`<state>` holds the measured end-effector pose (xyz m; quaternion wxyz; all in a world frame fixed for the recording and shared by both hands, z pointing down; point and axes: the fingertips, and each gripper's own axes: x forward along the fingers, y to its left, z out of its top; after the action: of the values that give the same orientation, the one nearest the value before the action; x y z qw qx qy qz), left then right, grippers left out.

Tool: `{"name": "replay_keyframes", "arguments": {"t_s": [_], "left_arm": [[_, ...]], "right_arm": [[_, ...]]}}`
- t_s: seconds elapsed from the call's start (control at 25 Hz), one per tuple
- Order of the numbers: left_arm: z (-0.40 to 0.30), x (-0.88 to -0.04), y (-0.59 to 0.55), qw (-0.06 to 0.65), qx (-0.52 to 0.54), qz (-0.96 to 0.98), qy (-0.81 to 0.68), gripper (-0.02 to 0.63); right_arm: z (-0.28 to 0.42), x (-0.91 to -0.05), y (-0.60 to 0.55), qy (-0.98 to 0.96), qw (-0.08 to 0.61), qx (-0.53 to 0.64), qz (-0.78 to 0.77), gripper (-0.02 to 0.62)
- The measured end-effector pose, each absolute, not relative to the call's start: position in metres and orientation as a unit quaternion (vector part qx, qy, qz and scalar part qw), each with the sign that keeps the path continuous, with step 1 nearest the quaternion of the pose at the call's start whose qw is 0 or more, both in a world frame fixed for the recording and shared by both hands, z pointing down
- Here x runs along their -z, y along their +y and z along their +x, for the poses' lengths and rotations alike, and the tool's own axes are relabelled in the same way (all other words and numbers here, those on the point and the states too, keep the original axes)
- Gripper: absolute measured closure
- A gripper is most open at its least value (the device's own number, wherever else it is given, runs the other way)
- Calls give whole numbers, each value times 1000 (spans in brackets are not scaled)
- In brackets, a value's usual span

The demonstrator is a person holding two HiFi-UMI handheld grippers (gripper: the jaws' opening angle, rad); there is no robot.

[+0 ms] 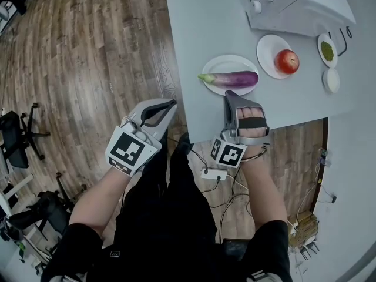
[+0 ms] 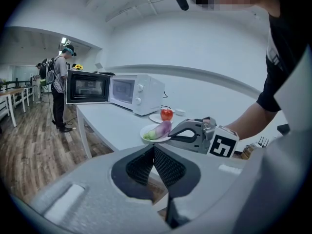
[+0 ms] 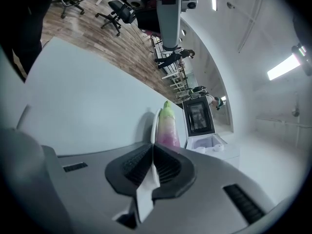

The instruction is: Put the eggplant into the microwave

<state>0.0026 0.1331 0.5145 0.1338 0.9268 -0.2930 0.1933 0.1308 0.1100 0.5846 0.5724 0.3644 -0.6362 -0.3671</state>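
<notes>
The right gripper point(image 1: 230, 94), jaws together on nothing, points at the near rim of the plate point(image 1: 226, 63), where the eggplant point(image 1: 232, 79) lies. The left gripper point(image 1: 173, 103), also closed and empty, hovers just off the table point(image 1: 200, 22) edge. The microwave point(image 1: 299, 4) stands at the far end, its door open.

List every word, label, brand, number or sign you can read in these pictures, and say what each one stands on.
Readable text: none in any view.
Marker cube on the left gripper: a black-and-white square pattern, no letters or digits.
Marker cube on the right gripper: the same kind of pattern.
Microwave: any print beside its knobs is too small to read.
</notes>
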Motion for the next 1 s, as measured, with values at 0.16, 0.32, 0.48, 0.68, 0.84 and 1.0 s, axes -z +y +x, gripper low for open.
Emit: {"name": "replay_keyframes", "arguments": {"t_s": [0.16, 0.32, 0.48, 0.68, 0.84, 1.0], "left_arm": [[5, -512, 131, 128, -194, 928, -291, 598], [6, -512, 127, 124, -198, 927, -293, 598], [5, -513, 126, 124, -200, 926, -294, 598], [12, -513, 124, 123, -202, 927, -291, 598], [12, -516, 124, 123, -203, 927, -290, 598], [14, -516, 122, 124, -203, 927, -290, 598]], "right_arm": [[133, -581, 110, -631, 568, 376, 371, 574], [134, -582, 108, -628, 565, 381, 375, 573], [134, -583, 108, -629, 563, 383, 377, 574], [138, -583, 105, -631, 564, 379, 375, 572], [136, -584, 105, -630, 566, 380, 373, 572], [137, -584, 104, -630, 566, 379, 372, 572]]}}
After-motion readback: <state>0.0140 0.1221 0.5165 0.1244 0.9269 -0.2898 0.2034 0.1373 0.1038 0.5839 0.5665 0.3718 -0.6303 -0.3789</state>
